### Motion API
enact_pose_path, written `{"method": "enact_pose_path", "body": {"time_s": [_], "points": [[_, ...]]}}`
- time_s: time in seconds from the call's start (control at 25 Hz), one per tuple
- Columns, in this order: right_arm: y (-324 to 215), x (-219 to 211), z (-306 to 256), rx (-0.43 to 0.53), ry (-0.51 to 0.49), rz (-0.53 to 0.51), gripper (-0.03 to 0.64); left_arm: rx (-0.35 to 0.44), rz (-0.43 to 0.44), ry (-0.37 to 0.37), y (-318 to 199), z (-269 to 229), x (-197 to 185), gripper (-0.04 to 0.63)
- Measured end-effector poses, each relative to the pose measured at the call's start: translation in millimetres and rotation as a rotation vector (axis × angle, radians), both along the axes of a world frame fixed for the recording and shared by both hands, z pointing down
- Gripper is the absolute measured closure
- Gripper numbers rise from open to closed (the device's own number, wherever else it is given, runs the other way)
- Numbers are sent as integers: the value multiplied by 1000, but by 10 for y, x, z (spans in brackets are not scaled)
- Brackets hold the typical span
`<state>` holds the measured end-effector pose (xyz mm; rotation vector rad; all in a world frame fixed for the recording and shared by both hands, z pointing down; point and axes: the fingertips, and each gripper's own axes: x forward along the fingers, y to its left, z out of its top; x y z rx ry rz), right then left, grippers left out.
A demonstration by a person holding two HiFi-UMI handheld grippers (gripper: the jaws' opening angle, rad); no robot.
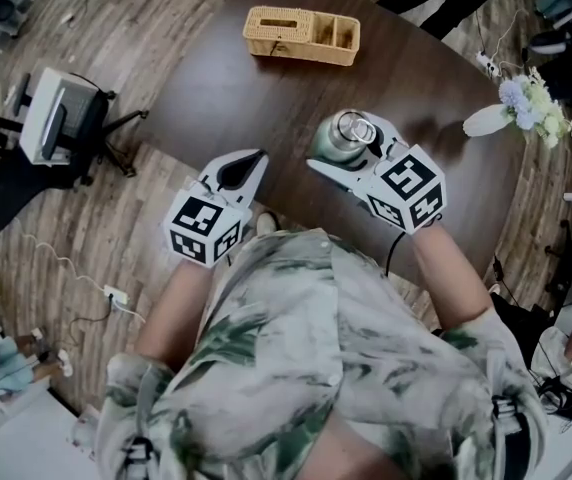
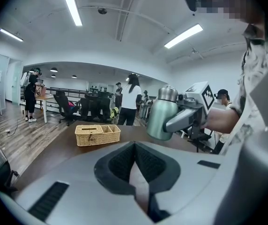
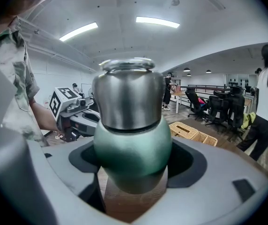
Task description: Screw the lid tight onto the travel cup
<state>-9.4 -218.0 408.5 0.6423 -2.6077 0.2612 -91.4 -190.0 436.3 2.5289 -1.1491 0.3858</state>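
Observation:
The travel cup (image 1: 338,143) has a green body and a steel lid (image 1: 354,126) sitting on top. My right gripper (image 1: 351,150) is shut on its green body, one jaw on each side, and holds it upright over the dark table (image 1: 266,98). In the right gripper view the cup (image 3: 131,144) fills the space between the jaws, with the lid (image 3: 127,93) above. My left gripper (image 1: 254,160) is to the left of the cup, apart from it, shut with nothing between its jaws. From the left gripper (image 2: 135,146) the cup (image 2: 162,118) shows at the upper right.
A wicker basket (image 1: 301,35) stands at the far side of the table. A white vase with flowers (image 1: 526,108) lies at the right edge. An office chair (image 1: 61,118) stands on the wood floor to the left. People (image 2: 131,100) stand beyond the table.

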Motion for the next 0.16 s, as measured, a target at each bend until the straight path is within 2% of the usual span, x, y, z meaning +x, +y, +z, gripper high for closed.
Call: {"method": "enact_pose_path", "body": {"time_s": [0.16], "points": [[-5,-10,12,-4,1,0,218,-5,-1,3,7,20,-10,572]]}}
